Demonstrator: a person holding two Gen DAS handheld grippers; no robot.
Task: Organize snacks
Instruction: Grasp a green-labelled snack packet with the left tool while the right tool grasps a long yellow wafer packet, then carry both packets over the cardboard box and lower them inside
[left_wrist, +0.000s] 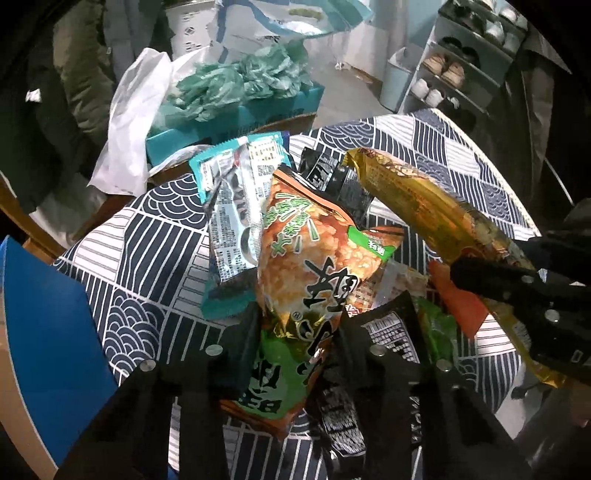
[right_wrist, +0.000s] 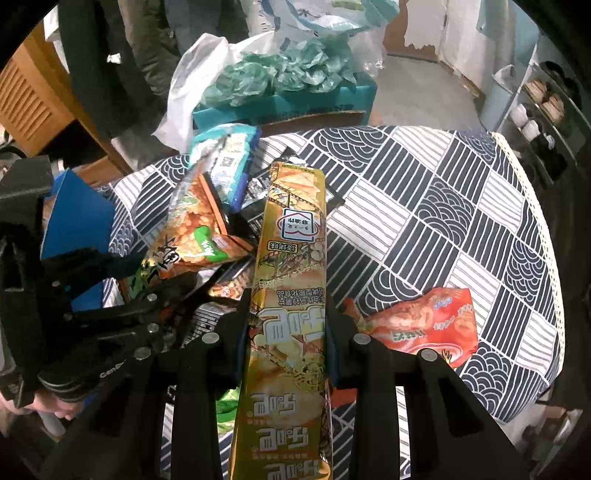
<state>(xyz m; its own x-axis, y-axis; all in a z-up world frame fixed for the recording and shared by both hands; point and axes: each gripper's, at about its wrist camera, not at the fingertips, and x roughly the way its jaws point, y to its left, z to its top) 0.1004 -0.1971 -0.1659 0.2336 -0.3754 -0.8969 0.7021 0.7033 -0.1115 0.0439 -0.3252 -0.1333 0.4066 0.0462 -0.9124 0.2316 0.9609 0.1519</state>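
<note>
Navy-and-white patterned tablecloth (right_wrist: 443, 206) under a snack pile, blue box (left_wrist: 55, 314) at its left edge; my left gripper (left_wrist: 295, 332) pinches the orange-green snack bag (left_wrist: 314, 251), my right gripper (right_wrist: 286, 328) is clamped on the long gold packet (right_wrist: 291, 258), red packet (right_wrist: 424, 325) lying just right

I read the orange-and-green crinkled snack bag (left_wrist: 310, 258) lying atop the packet pile on the navy-and-white patterned tablecloth (right_wrist: 461, 206); the long gold foil packet (right_wrist: 291, 295) right of it; the red-orange snack pouch (right_wrist: 424, 328) farther right; the teal cardboard box (left_wrist: 236, 118) behind.
</note>
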